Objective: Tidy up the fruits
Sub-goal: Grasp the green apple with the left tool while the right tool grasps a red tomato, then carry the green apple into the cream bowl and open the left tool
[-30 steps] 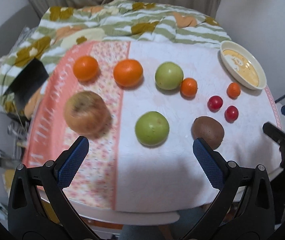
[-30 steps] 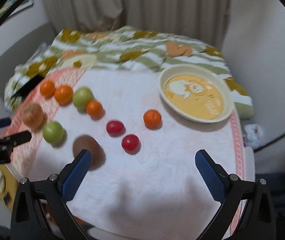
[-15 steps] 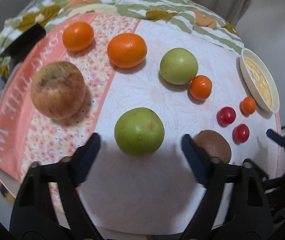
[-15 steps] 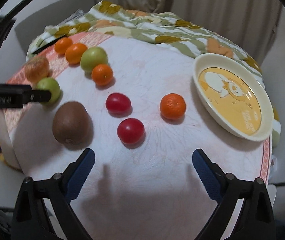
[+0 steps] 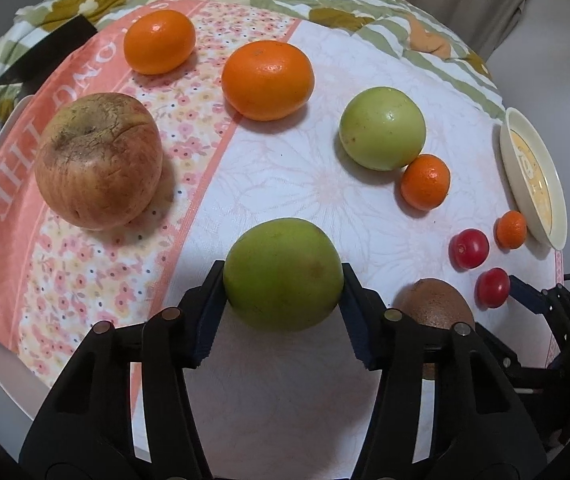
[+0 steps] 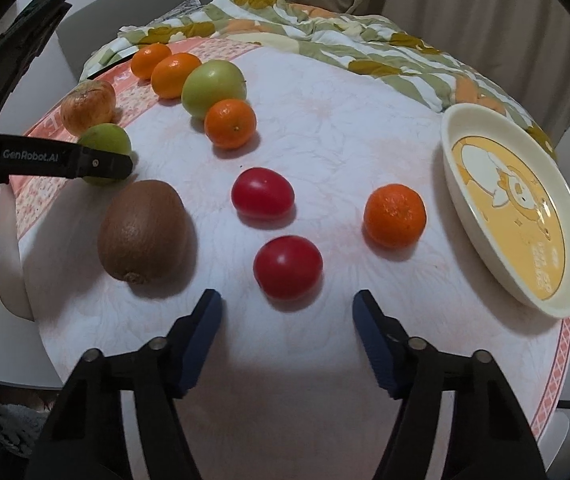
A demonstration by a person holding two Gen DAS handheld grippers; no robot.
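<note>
My left gripper (image 5: pixel 282 280) is shut on a green apple (image 5: pixel 283 268) that rests on the white cloth (image 5: pixel 293 184); both blue pads press its sides. From the right wrist view the same apple (image 6: pixel 105 138) shows behind the left gripper's black finger (image 6: pixel 65 158). My right gripper (image 6: pixel 286 300) is open and its jaws are closing, with nothing between the pads. A red tomato (image 6: pixel 288 266) lies just beyond its tips. A second tomato (image 6: pixel 263 192), a kiwi (image 6: pixel 145 230) and a small mandarin (image 6: pixel 395 216) lie further out.
A cream dish with a yellow picture (image 6: pixel 481 128) sits at the right edge. At the back left lie a brownish apple (image 5: pixel 99 160), two oranges (image 5: pixel 267 78), another green apple (image 5: pixel 383 128) and a small mandarin (image 5: pixel 425 182). A quilt (image 6: pixel 325 28) is bunched behind.
Both grippers have come down closer to the table. The left jaws closed onto the green apple. The right jaws narrowed and now stand just short of the near tomato.
</note>
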